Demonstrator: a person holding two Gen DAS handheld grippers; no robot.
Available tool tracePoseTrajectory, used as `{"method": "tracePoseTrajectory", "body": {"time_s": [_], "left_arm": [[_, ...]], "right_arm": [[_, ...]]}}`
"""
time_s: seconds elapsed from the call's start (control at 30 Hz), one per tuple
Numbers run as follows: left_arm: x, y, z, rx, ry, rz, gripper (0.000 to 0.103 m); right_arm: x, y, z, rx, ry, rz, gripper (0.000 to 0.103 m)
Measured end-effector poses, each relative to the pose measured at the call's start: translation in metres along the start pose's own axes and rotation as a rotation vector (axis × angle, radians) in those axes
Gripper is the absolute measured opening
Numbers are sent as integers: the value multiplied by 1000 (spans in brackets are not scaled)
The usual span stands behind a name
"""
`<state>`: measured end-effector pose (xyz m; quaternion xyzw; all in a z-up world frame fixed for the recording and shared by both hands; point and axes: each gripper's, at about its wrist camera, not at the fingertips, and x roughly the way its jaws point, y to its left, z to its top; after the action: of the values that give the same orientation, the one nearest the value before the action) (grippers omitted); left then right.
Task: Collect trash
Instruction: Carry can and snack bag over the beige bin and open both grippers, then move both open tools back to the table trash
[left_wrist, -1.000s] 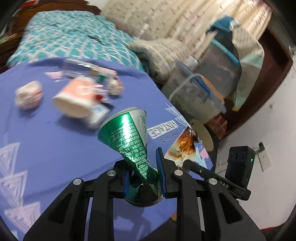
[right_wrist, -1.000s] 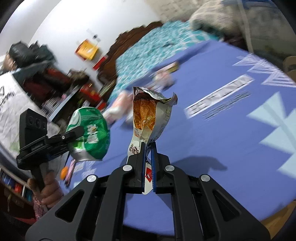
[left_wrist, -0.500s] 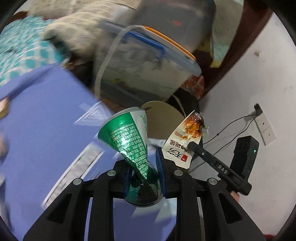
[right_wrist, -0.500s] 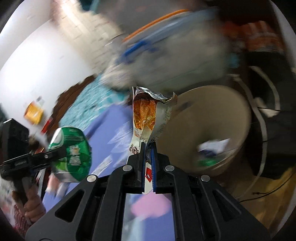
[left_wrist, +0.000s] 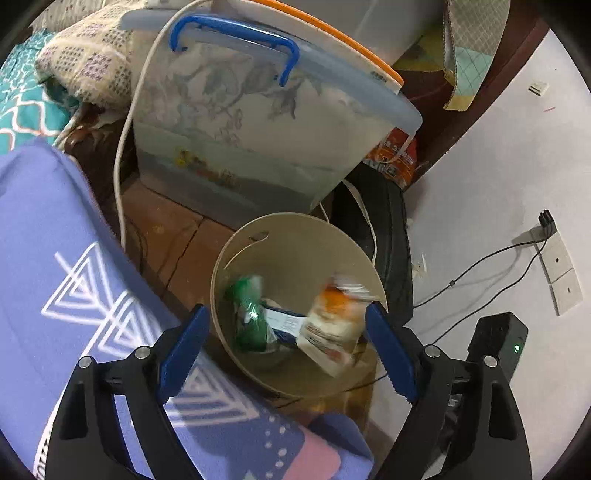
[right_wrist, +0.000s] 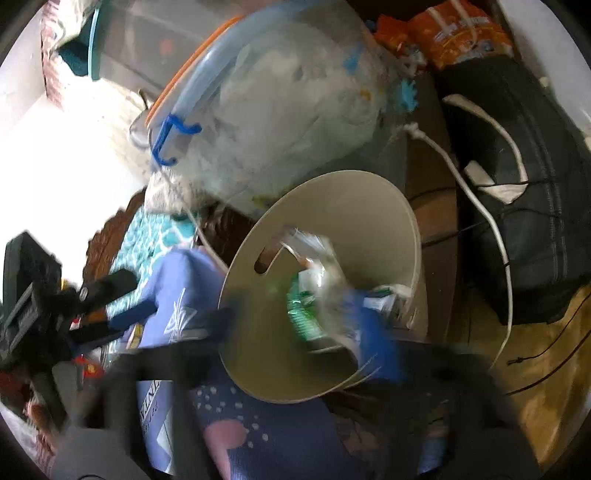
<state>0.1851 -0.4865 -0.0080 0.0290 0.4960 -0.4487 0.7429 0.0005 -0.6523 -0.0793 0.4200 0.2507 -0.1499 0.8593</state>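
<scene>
The left tool (left_wrist: 286, 354) hangs over a beige waste bin (left_wrist: 295, 236) on the floor, its blue-padded jaws spread wide with nothing between them; they have just been opening. Below them, inside the bin, a crushed green can (left_wrist: 249, 314) shows as a blur at about 9 o'clock of the bin's mouth. An orange and white snack wrapper (left_wrist: 332, 325), also blurred, lies toward 4 o'clock, over the near rim. Between the two sits a white label with dark print.

The right tool (right_wrist: 295, 325) is smeared by motion in its own view, yet its two blue pads stand far apart, one at the left and one at the right of the bin's near side; these jaws too have just been opening and grip nothing. In that view the bin (right_wrist: 369, 192) fills the centre, with the green can (right_wrist: 303, 314) and a streak of clear and silvery wrapper (right_wrist: 317, 258) inside it.

The edge of a blue-purple cloth with white triangle patterns (left_wrist: 55, 258) runs along 8 o'clock of the bin. A lidded clear storage box with a blue handle (left_wrist: 258, 110) stands at 12 o'clock behind the bin, a black bag (left_wrist: 388, 229) lies at 2 o'clock, and a white cable (left_wrist: 122, 155) trails down past the box.
</scene>
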Motion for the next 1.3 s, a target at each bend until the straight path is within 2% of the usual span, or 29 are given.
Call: {"method": "tracePoseTrajectory", "body": {"time_s": [0.03,0.17,0.37,0.57,0.67,0.73,0.83,0.9,1.0,1.13,1.17,1.23,1.3], "left_arm": [[-10,3,-4,1,-17,-1,81],[-53,17,-30,20,-86,19,81],[-128,65,-105,19,-183,165,81],[-220,145,-190,-123,-295,347,81],[-268,179,-232,-223,-345,389,81],[-301,207,-267,-299,-378,431,81],[-343,251,-312,-426,-414,491,81],[-365,277,-334,-509,-431,506,79],[-387,295,-352,-561,-462,516,77],[-399,305,-363,-580,-493,492,77],[-400,306,-364,-581,-497,483,77],[-399,309,-364,-586,-504,458,77],[-402,311,-367,-594,-517,436,78]], "right_arm": [[-5,2,-2,-9,-44,-4,83],[-13,21,-2,-42,-56,11,82],[-13,78,-23,-119,-8,111,82],[16,167,-83,-257,145,234,78],[42,218,-127,-333,273,289,65],[60,250,-157,-375,359,327,51],[91,301,-201,-442,476,377,44],[114,335,-225,-472,534,398,44],[146,373,-252,-465,622,426,44],[173,402,-273,-458,642,415,46],[177,407,-277,-455,651,415,46],[179,417,-294,-445,740,442,45],[158,432,-326,-546,823,512,45]]}}
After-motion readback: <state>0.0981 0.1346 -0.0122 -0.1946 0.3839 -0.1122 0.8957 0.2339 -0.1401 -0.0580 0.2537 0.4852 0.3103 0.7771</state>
